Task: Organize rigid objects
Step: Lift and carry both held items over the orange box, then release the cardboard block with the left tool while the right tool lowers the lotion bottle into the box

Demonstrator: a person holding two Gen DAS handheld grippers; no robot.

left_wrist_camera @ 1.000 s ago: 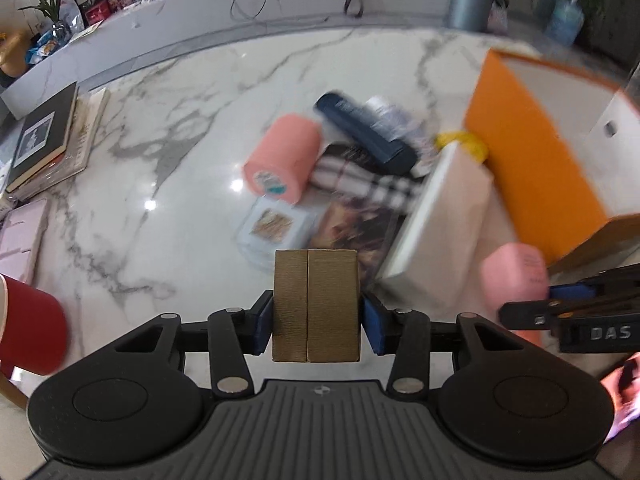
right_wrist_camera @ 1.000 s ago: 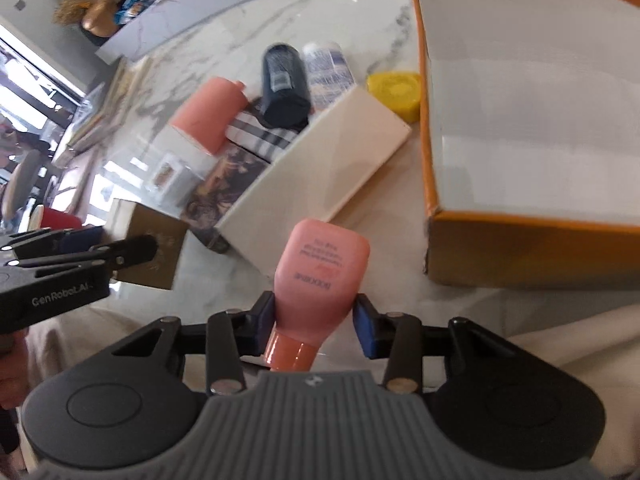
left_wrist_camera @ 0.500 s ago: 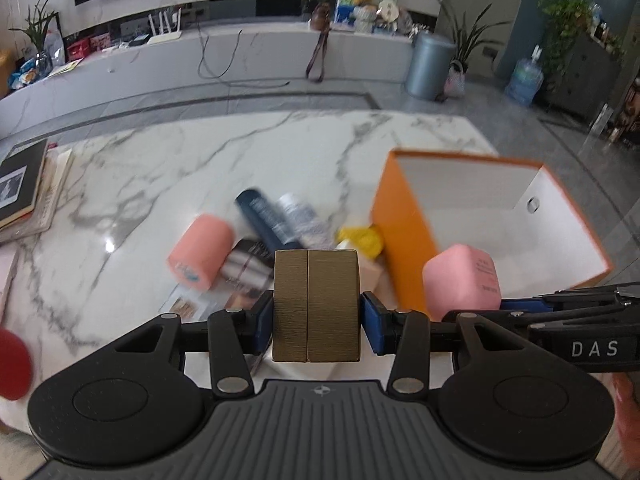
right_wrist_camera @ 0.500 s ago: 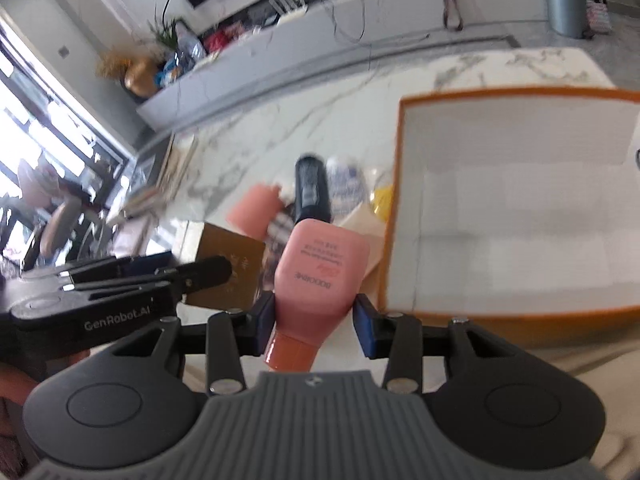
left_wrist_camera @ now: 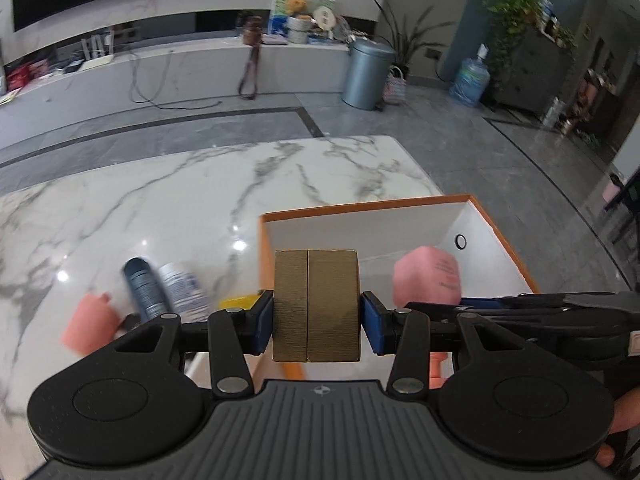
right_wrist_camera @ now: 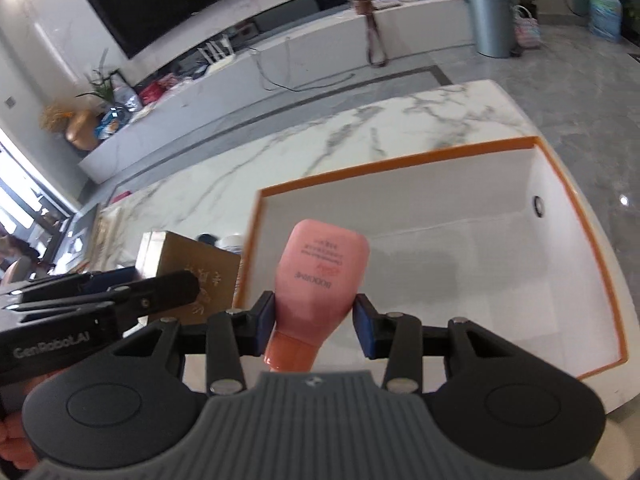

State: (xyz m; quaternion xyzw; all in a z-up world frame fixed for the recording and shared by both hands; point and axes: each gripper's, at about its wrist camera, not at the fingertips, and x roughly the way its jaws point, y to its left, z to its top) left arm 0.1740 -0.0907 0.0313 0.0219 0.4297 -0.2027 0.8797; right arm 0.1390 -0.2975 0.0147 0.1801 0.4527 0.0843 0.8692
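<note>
My left gripper (left_wrist_camera: 316, 322) is shut on a gold-brown box (left_wrist_camera: 316, 304), held above the near left rim of the orange storage box (left_wrist_camera: 368, 204) with its white inside. My right gripper (right_wrist_camera: 314, 322) is shut on a pink tube (right_wrist_camera: 322, 276), cap toward me, hanging over the orange storage box (right_wrist_camera: 400, 164). In the right wrist view the gold-brown box (right_wrist_camera: 196, 256) and the left gripper (right_wrist_camera: 160, 292) show at the left. In the left wrist view the pink tube (left_wrist_camera: 428, 276) and the right gripper (left_wrist_camera: 440, 306) show at the right.
On the marble table (left_wrist_camera: 160, 208), left of the orange box, lie a dark blue bottle (left_wrist_camera: 140, 288), a white bottle (left_wrist_camera: 180, 286), a pink roll (left_wrist_camera: 86, 322) and a yellow item (left_wrist_camera: 238, 302). The table's far edge (left_wrist_camera: 280, 144) drops to a grey floor.
Both grippers rose and swung right with their loads, from over the pile of items to the orange box. The grips stayed the same.
</note>
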